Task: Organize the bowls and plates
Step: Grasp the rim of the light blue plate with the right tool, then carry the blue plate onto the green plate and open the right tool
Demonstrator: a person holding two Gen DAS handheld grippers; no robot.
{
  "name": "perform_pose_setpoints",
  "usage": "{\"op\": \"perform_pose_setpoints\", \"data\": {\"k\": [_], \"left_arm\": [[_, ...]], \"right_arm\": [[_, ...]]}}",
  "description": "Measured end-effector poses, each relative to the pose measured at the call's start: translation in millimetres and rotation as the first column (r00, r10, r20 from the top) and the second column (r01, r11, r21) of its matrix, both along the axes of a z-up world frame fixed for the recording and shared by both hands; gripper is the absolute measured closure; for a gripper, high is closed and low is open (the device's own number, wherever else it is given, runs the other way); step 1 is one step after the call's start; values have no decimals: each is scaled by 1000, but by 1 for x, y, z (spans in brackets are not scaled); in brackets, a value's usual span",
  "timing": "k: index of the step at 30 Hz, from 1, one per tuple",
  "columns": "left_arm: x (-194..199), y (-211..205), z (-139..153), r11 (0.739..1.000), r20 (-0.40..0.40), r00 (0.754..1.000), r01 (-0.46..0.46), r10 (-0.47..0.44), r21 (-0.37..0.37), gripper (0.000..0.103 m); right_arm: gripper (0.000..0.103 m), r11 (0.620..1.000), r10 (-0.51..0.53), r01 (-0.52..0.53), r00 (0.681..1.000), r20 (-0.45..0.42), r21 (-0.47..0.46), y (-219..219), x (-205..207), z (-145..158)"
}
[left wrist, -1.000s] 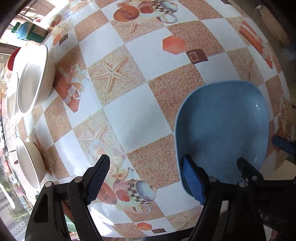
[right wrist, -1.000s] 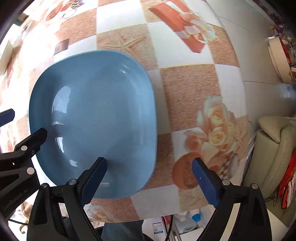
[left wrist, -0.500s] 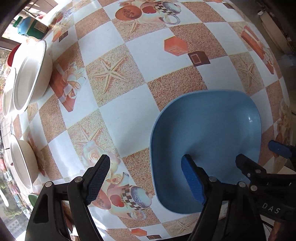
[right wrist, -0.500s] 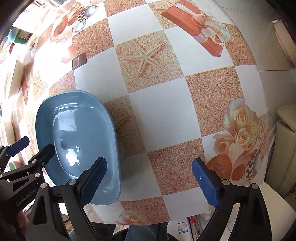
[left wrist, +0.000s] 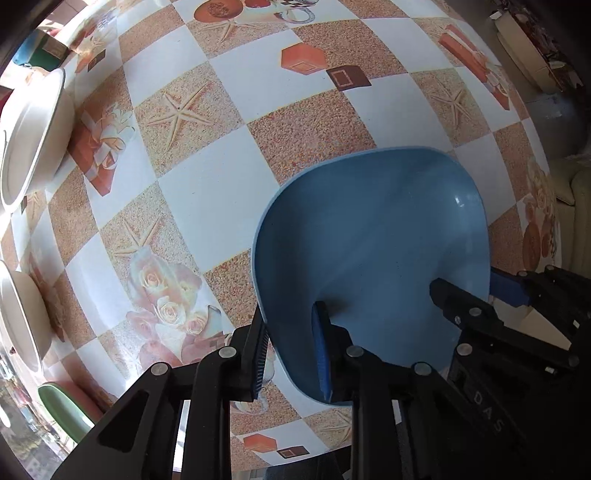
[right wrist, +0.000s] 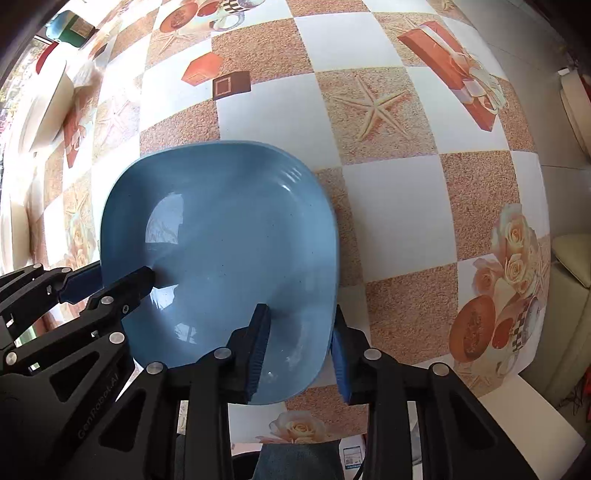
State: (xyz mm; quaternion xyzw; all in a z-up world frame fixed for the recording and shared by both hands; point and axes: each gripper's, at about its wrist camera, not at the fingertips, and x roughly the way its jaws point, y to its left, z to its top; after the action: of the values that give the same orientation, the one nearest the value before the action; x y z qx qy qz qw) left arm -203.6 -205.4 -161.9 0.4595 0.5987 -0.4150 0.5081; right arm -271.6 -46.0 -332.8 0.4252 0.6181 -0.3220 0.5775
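Note:
A blue square plate [left wrist: 373, 243] lies near the front edge of the patterned table, also in the right wrist view [right wrist: 221, 236]. My left gripper [left wrist: 291, 350] is closed down on the plate's left rim, one finger outside and one inside. My right gripper [right wrist: 299, 347] is closed down on the plate's right rim the same way. Each gripper shows in the other's view, the right gripper [left wrist: 491, 295] and the left gripper [right wrist: 110, 280]. White bowls [left wrist: 33, 129] stand along the table's left side.
A second white bowl [left wrist: 18, 317] and a green dish [left wrist: 66, 410] sit at the left edge. A teal and green container [right wrist: 70, 27] stands at the far left corner. A beige sofa [right wrist: 576, 266] is beyond the table's right edge.
Both grippers have narrowed from wide open onto opposite rims of the blue plate. The plate has shifted between the views as the grippers moved in.

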Motion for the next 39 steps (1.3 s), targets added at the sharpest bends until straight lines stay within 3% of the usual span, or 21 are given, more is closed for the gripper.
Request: {"op": "perform_pose_setpoints", "data": {"k": [5,9,20,27,32,39], "left_arm": [[-3,30,5,1000,10,1000,9,-9,10,78],[9,66,16,999,12,999,-37,37,4,78],[54,132,52,985,39,986,-156,159,-76,78],[80,156,70,958,55,962,-257,266,-127,78],[121,161,98,932,64,937,-331,343,-148,78],[153,201,98,904,61,908,-403,414,-140,78]], "right_arm": [[71,999,14,-14,1000,12,45,19,10,1],[71,996,31,-33,999,24,77,45,30,5],[71,982,180,-184,980,80,46,86,104,60],[71,957,290,-291,952,94,-4,103,140,92],[71,929,371,-369,923,107,-41,118,167,114],[71,890,455,-455,885,101,-31,146,195,112]]}}
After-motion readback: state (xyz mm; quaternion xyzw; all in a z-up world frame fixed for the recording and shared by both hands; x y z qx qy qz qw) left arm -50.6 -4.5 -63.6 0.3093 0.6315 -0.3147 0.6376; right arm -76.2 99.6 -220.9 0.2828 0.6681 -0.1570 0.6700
